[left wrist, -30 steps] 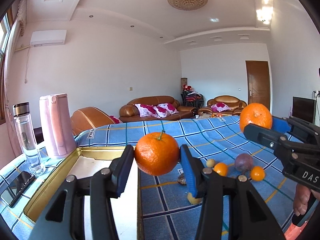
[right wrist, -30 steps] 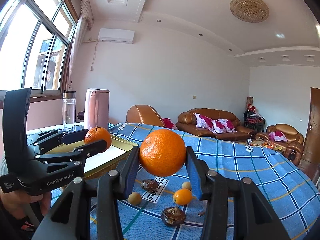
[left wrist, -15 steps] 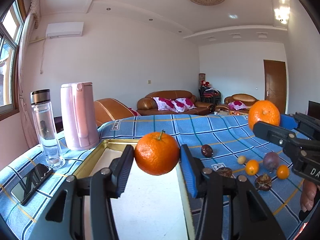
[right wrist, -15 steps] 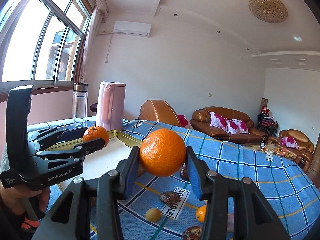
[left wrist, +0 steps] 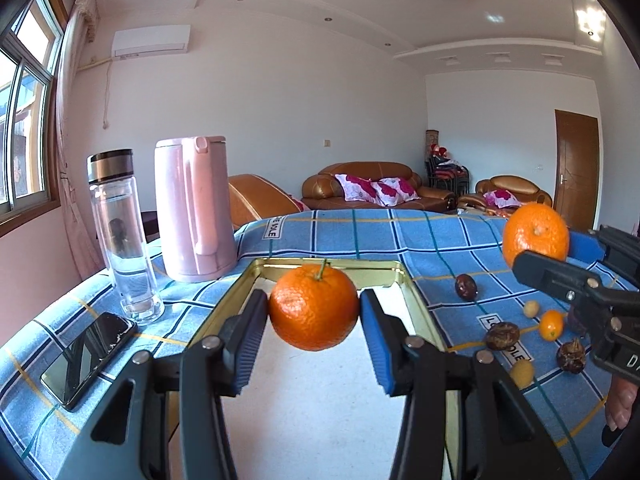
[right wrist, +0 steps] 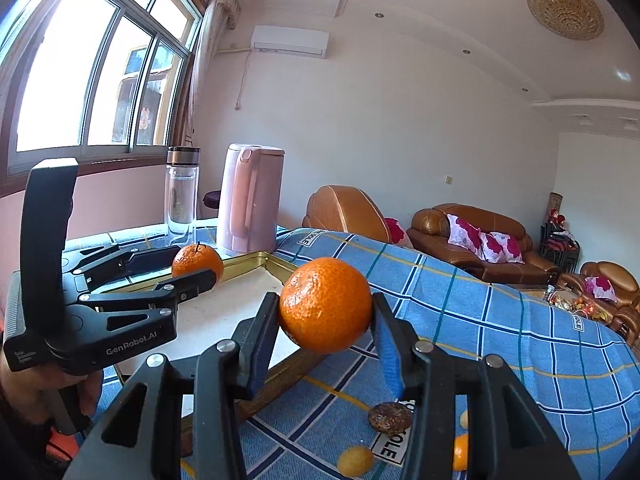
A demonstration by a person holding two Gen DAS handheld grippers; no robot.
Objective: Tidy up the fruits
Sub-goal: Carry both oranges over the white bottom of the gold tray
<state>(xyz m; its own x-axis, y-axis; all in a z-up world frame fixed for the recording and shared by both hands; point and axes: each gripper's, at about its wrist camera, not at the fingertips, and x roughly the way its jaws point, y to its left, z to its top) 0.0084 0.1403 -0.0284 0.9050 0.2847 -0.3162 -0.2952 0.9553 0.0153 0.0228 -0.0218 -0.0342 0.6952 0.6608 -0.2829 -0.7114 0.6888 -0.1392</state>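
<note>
**Both tools carry an orange toward the tray**

The left tool [left wrist: 314, 312] is clenched on an orange with a stem [left wrist: 313, 306], its blue pads pressing the fruit at its widest part on either side. The orange hangs in the air over the white floor of the gold-rimmed tray [left wrist: 416, 292]. The right tool [right wrist: 325, 320] grips a second orange [right wrist: 325, 305] the same way — held clear of the blue checked tabletop [right wrist: 500, 320], just off the tray's near corner.

An orange is light and round, with a firm but yielding peel; it will probably roll if let go from any height, and a harder squeeze would bruise it. The present hold across the middle looks sound.

The tray floor looks bare and wide, so there is room to set both down well apart. Its raised rim is the edge to clear on the way in. A pink kettle [left wrist: 192, 208], a glass bottle [left wrist: 120, 232] and a phone [left wrist: 86, 356] sit to the tray's left side. Small fruits [left wrist: 550, 324] lie scattered on the cloth to its right — low passes there could knock them
</note>
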